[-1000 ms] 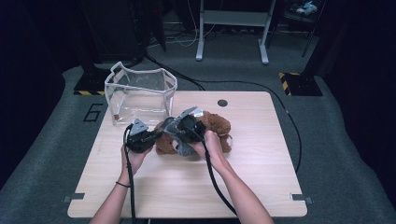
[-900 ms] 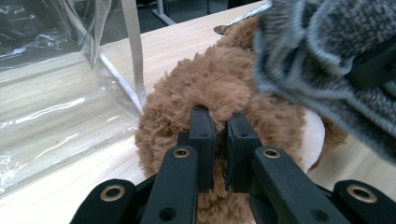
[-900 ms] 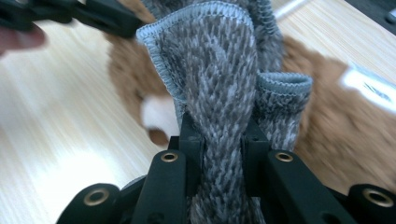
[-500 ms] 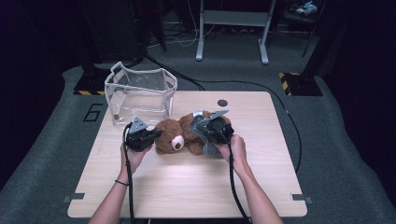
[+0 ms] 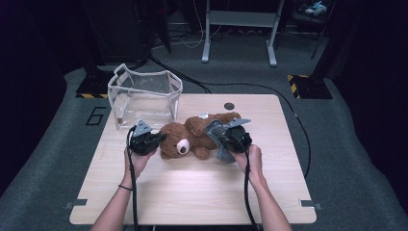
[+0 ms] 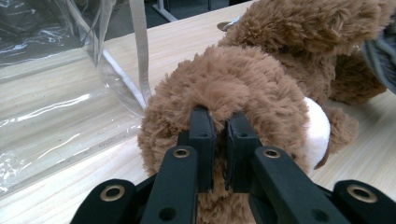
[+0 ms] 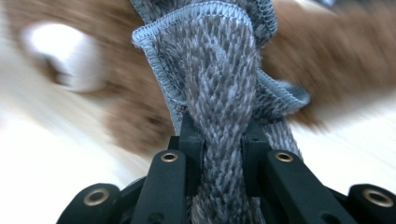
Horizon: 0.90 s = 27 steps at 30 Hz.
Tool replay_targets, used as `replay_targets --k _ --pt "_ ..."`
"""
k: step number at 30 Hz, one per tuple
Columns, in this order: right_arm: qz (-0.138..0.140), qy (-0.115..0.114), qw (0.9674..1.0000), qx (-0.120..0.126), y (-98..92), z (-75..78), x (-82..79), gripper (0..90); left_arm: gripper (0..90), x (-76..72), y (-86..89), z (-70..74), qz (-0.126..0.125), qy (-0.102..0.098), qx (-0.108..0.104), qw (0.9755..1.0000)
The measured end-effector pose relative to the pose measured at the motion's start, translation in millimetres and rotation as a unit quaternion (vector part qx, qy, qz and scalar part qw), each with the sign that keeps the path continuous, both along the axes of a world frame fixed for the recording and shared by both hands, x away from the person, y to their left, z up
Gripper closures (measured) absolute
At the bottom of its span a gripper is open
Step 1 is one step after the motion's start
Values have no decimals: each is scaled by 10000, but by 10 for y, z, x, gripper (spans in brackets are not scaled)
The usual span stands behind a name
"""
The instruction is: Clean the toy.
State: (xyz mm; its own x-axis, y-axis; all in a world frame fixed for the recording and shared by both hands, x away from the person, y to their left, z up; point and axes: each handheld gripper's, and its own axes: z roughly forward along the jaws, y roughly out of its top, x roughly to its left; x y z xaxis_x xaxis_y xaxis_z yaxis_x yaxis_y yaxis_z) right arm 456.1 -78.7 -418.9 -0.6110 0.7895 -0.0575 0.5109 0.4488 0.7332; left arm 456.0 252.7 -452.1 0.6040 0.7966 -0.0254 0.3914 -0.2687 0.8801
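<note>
Left tool [image 5: 155, 139] clamped on teddy bear [image 5: 192, 137] head, pinning it flat mid-surface [image 5: 192, 192]; right tool [image 5: 222, 139] clenched on grey knit garment [image 7: 219, 84] at the bear's body, apparently half off, removal unfinished.

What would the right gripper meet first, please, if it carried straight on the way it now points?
Most likely the teddy bear. The right gripper is shut on a grey cloth, and brown fur sits right behind that cloth in the right gripper view. Blur makes the gap hard to judge.
</note>
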Motion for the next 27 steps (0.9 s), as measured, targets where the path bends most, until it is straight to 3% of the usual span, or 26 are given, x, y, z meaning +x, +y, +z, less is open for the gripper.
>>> replay_targets --k 2,6,10,13,18,20,23,27 --pt "324 -32 9994 121 156 33 -55 761 835 3 0 -3 10 -13 -11 10000" --pt "732 -92 9972 94 470 24 -80 760 836 7 2 -4 -19 -10 0 10000" --pt "914 -55 9958 -7 748 -46 -27 758 836 21 7 -3 -42 5 20 10000" --pt "806 200 9965 -99 889 -88 13 758 836 29 9 -1 -48 20 23 10000" --pt "679 220 9972 -219 816 -124 121 759 836 47 25 2 -85 33 53 9999" --pt "631 157 9975 -286 700 -143 175 759 836 54 24 -3 -75 15 28 10000" --pt "385 281 9987 -173 533 -150 222 759 836 60 28 1 -102 45 38 9999" --pt "64 385 9990 -213 281 -146 276 759 836 61 30 4 -113 47 50 9999"
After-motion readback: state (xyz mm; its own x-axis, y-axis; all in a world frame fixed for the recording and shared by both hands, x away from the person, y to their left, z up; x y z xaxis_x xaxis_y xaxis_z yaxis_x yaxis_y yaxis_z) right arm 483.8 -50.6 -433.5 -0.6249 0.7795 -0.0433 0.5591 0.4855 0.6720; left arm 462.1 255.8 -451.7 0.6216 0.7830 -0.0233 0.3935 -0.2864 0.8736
